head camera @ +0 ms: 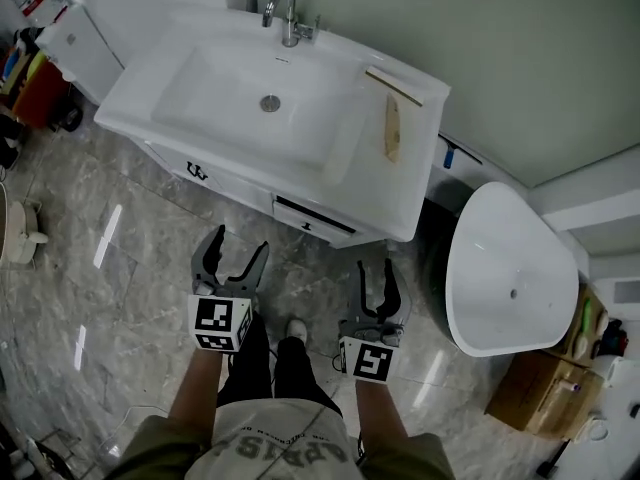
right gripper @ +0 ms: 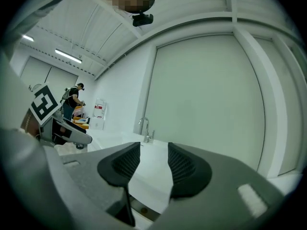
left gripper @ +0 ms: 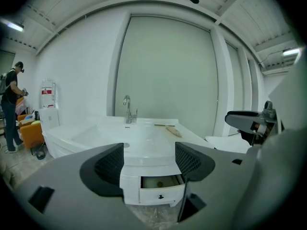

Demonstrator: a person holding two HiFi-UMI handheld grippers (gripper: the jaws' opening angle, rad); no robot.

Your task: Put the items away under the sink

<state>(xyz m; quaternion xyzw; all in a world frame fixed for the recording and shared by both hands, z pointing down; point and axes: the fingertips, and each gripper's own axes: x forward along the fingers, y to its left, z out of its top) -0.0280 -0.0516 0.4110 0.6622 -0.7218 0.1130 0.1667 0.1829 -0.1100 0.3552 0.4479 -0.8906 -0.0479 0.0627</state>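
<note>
- White counter (head camera: 420, 183) with a sink (head camera: 250, 103) and a chrome tap (head camera: 285, 13) stands against the wall, on a grey marble floor (head camera: 120, 268).
- Two wooden things lie on the counter's right end, beside the sink: a thin strip (head camera: 393, 86) nearer the wall and a flat tan piece (head camera: 393, 128) just in front of it. What they are cannot be told.
- Under the counter's front edge a drawer (head camera: 312, 218) stands a little way out; the left gripper view looks into its gap (left gripper: 160, 182), where something small and round shows.
- Left gripper (head camera: 241, 241) is held in the air in front of the counter, well apart from both wooden things. Its jaws are spread and hold nothing; between them the left gripper view shows only the counter and drawer beyond.
- Right gripper (head camera: 375, 266) hangs beside it, nearer the counter's right end. It is likewise released, jaws apart and empty.
- A white tub (head camera: 510, 268) sits to the right of the counter, with a cardboard box (head camera: 535, 393) past it.
- A person (left gripper: 9, 104) stands far off at the left.
</note>
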